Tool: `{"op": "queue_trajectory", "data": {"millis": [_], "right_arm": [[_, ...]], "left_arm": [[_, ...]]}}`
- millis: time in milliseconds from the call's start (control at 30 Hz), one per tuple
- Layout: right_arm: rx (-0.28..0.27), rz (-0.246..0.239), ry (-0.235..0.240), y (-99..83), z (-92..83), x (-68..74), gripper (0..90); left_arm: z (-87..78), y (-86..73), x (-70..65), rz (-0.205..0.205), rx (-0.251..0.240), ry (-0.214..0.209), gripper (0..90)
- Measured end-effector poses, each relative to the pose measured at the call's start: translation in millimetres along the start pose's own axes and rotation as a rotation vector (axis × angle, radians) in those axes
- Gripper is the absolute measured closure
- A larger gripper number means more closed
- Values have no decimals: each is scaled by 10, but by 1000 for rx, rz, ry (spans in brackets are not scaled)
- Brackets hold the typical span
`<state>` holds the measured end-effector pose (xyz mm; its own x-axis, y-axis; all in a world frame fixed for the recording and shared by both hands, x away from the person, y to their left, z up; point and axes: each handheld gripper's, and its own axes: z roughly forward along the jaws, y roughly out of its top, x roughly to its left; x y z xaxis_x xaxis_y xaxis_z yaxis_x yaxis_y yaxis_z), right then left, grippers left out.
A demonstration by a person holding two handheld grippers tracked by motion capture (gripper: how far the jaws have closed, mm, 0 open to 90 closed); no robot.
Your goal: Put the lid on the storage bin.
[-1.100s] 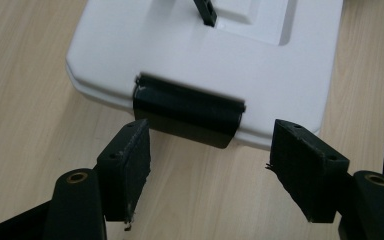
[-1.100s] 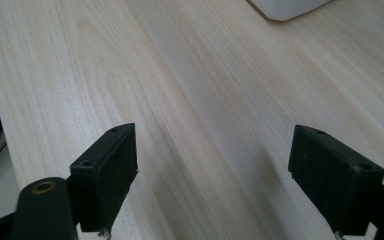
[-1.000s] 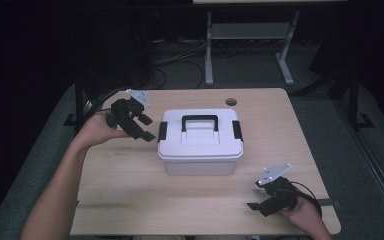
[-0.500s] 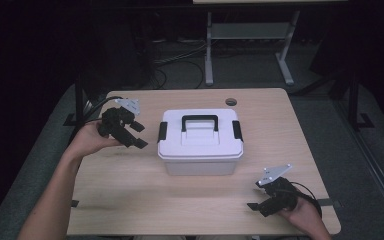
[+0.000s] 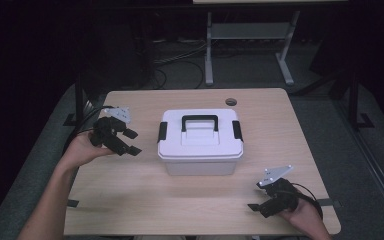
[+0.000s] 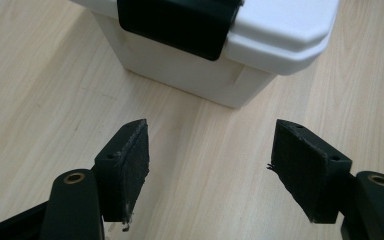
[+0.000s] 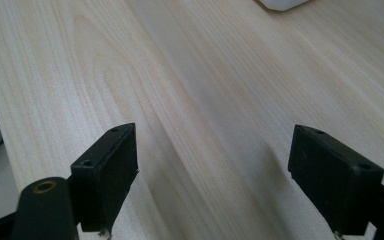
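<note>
A white lidded box (image 5: 200, 150) with a black handle (image 5: 199, 120) and a black latch at each end stands mid-table. My left gripper (image 5: 134, 142) hovers just left of it, open and empty, its jaws pointing at the left latch (image 5: 162, 131). In the left gripper view the open gripper (image 6: 210, 170) faces that latch (image 6: 177, 22) and the box's end wall (image 6: 190, 70) across bare wood. My right gripper (image 5: 258, 197) rests low at the front right corner, open. In the right gripper view the gripper (image 7: 212, 170) has nothing between its pads.
The light wooden table (image 5: 130, 200) has a round cable hole (image 5: 231, 101) at the back right. Dark floor with cables and a metal stand's legs (image 5: 209, 55) lies beyond the far edge. A corner of the box (image 7: 280, 4) shows in the right gripper view.
My left gripper has drawn back to the left and sunk a little, away from the box toward the table's left edge. The right gripper and the box have stayed put.
</note>
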<state>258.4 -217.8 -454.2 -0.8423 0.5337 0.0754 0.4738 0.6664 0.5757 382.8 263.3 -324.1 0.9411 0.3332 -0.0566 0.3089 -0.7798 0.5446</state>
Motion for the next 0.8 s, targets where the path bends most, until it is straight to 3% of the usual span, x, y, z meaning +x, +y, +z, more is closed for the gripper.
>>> {"op": "queue_trajectory", "data": {"millis": [800], "right_arm": [[-8,22,-10,-56,-31,-3,194]], "left_arm": [[81,-495,-113,-65,-43,0,304]]}}
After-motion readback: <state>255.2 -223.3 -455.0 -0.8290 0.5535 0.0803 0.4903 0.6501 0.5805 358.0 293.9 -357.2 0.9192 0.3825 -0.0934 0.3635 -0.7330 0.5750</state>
